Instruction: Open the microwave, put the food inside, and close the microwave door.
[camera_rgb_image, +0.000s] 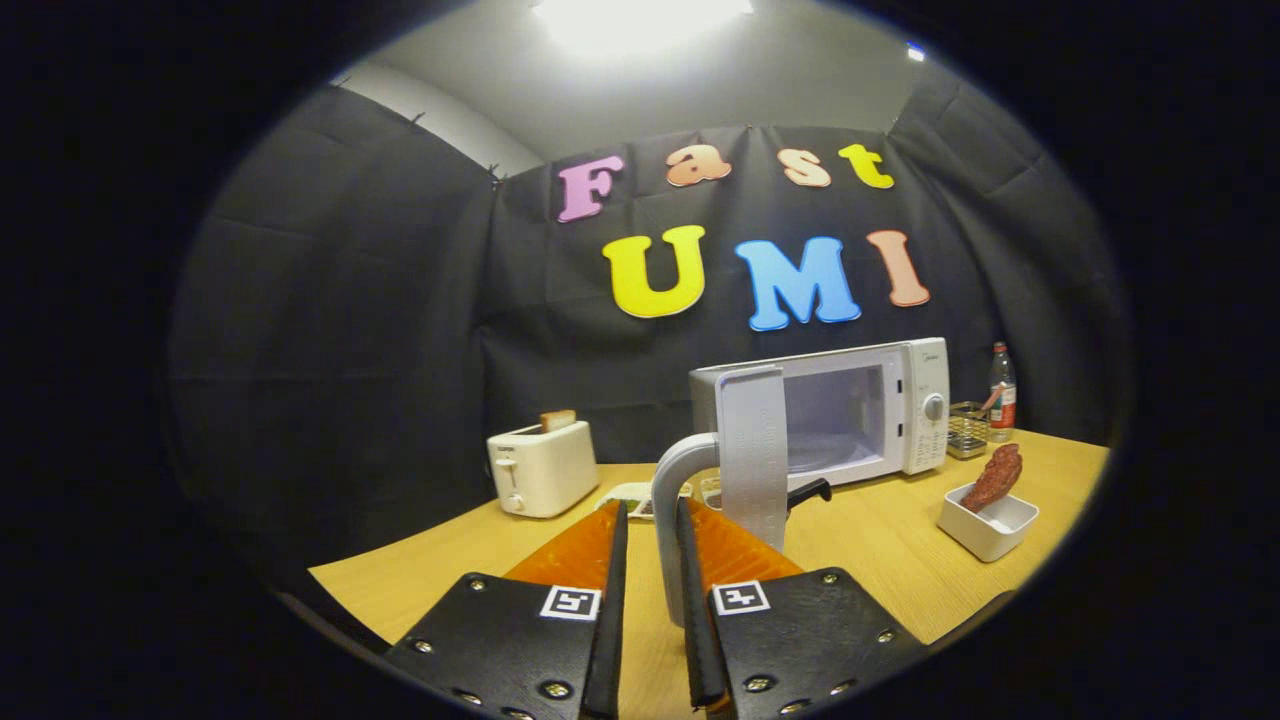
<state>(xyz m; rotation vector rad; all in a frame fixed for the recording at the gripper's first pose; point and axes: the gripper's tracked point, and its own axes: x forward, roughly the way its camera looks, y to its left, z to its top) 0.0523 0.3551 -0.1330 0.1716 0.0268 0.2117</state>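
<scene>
The white microwave stands at the back of the wooden table, its door swung out toward me so the cavity shows. The door's pale curved handle runs down between the fingers of my gripper. The right finger lies against the handle, and a narrow gap shows between the handle and the left finger. The food, a reddish-brown piece, leans in a small white dish on the table, to the right beyond the fingers.
A white toaster with a bread slice stands at the left back. A wire rack and a bottle sit right of the microwave. A flat white object and a black handle lie below the open door.
</scene>
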